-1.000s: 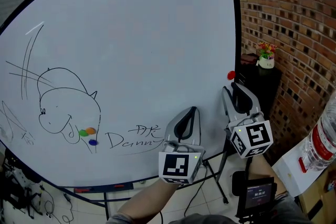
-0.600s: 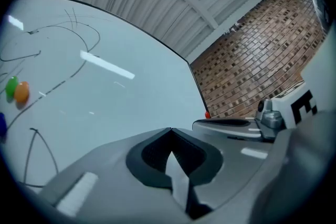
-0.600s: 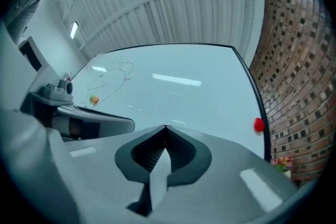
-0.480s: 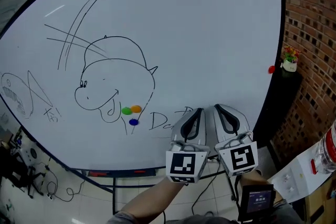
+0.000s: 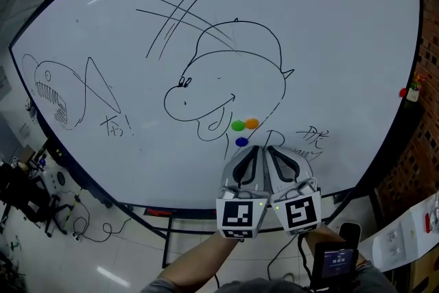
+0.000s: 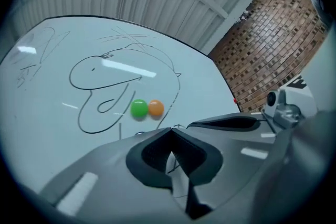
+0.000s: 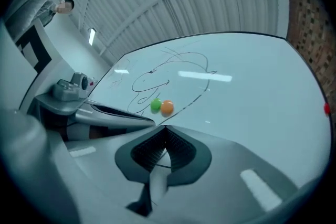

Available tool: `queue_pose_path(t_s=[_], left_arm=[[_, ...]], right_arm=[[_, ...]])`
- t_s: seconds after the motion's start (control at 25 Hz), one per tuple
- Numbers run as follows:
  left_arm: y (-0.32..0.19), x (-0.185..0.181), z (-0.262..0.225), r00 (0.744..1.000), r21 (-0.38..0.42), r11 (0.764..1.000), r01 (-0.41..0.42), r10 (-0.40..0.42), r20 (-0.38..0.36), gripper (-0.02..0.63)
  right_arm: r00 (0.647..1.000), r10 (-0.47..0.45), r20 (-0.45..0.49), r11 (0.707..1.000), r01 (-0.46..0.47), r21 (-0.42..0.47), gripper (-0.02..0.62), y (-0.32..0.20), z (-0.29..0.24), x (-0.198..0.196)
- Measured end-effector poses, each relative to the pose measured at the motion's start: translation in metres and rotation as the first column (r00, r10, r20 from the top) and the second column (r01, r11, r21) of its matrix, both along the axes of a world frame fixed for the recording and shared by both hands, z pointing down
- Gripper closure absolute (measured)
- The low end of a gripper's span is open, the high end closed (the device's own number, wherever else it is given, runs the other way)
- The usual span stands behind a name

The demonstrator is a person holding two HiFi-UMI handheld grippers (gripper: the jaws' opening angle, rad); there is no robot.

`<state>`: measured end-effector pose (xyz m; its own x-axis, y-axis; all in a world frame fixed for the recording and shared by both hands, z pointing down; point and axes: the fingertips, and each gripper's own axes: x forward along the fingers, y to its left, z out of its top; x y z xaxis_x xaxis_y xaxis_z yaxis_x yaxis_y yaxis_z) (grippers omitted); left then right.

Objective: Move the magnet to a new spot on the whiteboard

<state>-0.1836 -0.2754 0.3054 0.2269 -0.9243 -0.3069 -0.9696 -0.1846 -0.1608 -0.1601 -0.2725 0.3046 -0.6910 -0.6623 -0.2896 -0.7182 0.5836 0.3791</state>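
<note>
The whiteboard (image 5: 329, 31) carries black line drawings. A green magnet (image 5: 238, 125) and an orange magnet (image 5: 252, 123) sit side by side on it, with a blue magnet (image 5: 241, 142) just below them. A red magnet (image 5: 402, 92) sticks far off at the board's right edge. My left gripper (image 5: 254, 149) and right gripper (image 5: 269, 149) stand side by side against the board, tips just right of the blue magnet. Both are shut with nothing between the jaws. The left gripper view shows the green magnet (image 6: 139, 108) and orange magnet (image 6: 156, 108) just beyond my left gripper (image 6: 169, 129); the right gripper (image 7: 165, 126) view shows the same pair.
A brick wall (image 5: 422, 154) rises to the right of the board, with a small flowerpot (image 5: 413, 89) beside the red magnet. Cables and gear (image 5: 27, 195) lie on the floor at the lower left. A white box (image 5: 405, 233) stands at the lower right.
Both grippers have moved left along the board, from beside the red magnet to just under the green, orange and blue magnets. The right jaws, apart a second ago, are now together.
</note>
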Motion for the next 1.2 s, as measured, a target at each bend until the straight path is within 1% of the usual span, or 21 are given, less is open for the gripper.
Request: queue_pose_path(t_s=[0.12,0.2,0.32,0.44,0.56,0.64,0.68,0.72,0.76,1.0,1.2], left_arm=[[0.006,-0.028,0.005,1.0,-0.009,1.0,0.023,-0.023,0.003,0.611],[0.009,-0.042,0.007,1.0,-0.012,0.999,0.031,-0.031,0.004,0.611],[0.011,-0.061,0.011,0.999,-0.02,0.999,0.041,-0.041,-0.001,0.611],[0.011,-0.073,0.014,0.999,-0.023,0.999,0.043,-0.043,-0.004,0.611],[0.012,-0.08,0.015,0.999,-0.024,0.999,0.041,-0.041,-0.001,0.611],[0.011,-0.083,0.015,0.999,-0.026,0.999,0.041,-0.041,-0.001,0.611],[0.011,-0.084,0.015,0.999,-0.026,0.999,0.04,-0.04,0.0,0.611],[0.012,-0.085,0.015,0.999,-0.026,0.999,0.037,-0.037,0.002,0.611],[0.012,-0.084,0.014,0.999,-0.024,0.999,0.033,-0.033,0.003,0.611],[0.014,-0.076,0.011,1.0,-0.016,1.0,0.012,-0.011,0.01,0.611],[0.014,-0.055,0.008,0.999,-0.01,1.0,-0.028,0.028,0.015,0.611]], right_arm=[[1.0,0.008,-0.03,1.0,-0.008,0.005,0.584,0.001,0.005,-0.028],[0.998,0.024,-0.057,0.999,-0.022,0.024,0.541,0.002,0.007,-0.043],[0.992,0.065,-0.105,0.996,-0.059,0.064,0.504,0.001,0.009,-0.058],[0.987,0.104,-0.124,0.992,-0.094,0.084,0.448,-0.003,0.01,-0.066],[0.983,0.128,-0.131,0.989,-0.117,0.088,0.414,-0.007,0.008,-0.071],[0.978,0.157,-0.141,0.985,-0.145,0.095,0.414,-0.01,0.008,-0.072],[0.974,0.177,-0.145,0.981,-0.162,0.105,0.429,-0.012,0.008,-0.071],[0.97,0.191,-0.147,0.978,-0.175,0.112,0.464,-0.013,0.008,-0.07],[0.969,0.197,-0.147,0.977,-0.182,0.113,0.468,-0.013,0.007,-0.07],[0.971,0.199,-0.136,0.978,-0.188,0.089,0.469,-0.015,0.006,-0.065],[0.97,0.211,-0.119,0.975,-0.201,0.092,0.469,-0.01,0.0,-0.045]])
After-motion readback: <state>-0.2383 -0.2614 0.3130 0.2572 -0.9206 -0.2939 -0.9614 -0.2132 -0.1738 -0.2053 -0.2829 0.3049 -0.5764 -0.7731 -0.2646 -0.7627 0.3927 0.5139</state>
